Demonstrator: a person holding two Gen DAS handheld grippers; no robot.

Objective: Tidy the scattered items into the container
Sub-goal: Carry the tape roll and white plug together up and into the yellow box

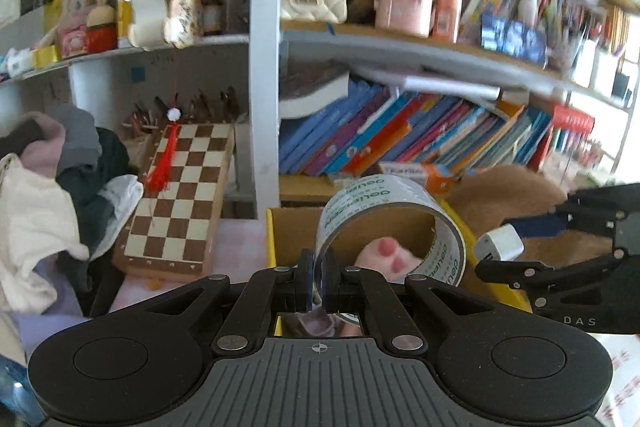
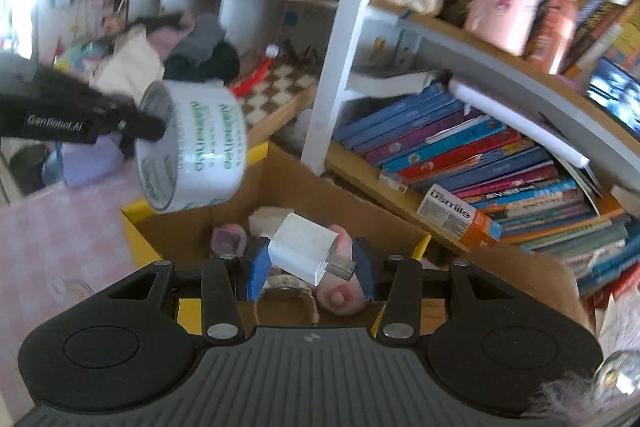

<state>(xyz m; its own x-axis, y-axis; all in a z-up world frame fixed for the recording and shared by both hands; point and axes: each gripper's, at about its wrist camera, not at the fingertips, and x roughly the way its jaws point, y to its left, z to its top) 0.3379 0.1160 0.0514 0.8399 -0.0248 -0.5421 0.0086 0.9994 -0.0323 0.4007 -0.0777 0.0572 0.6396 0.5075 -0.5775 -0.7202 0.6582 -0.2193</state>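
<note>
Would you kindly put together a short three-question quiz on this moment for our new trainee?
1. True or false: the left hand-held gripper is shut on the wall of the tape roll.
2. Multiple choice: the right hand-held gripper holds (A) a book, (B) a white charger plug, (C) a chessboard.
3. Short answer: what open container lies under both held items?

Key:
1. True.
2. B.
3. The cardboard box with yellow edges; soft toys already lie inside.
</note>
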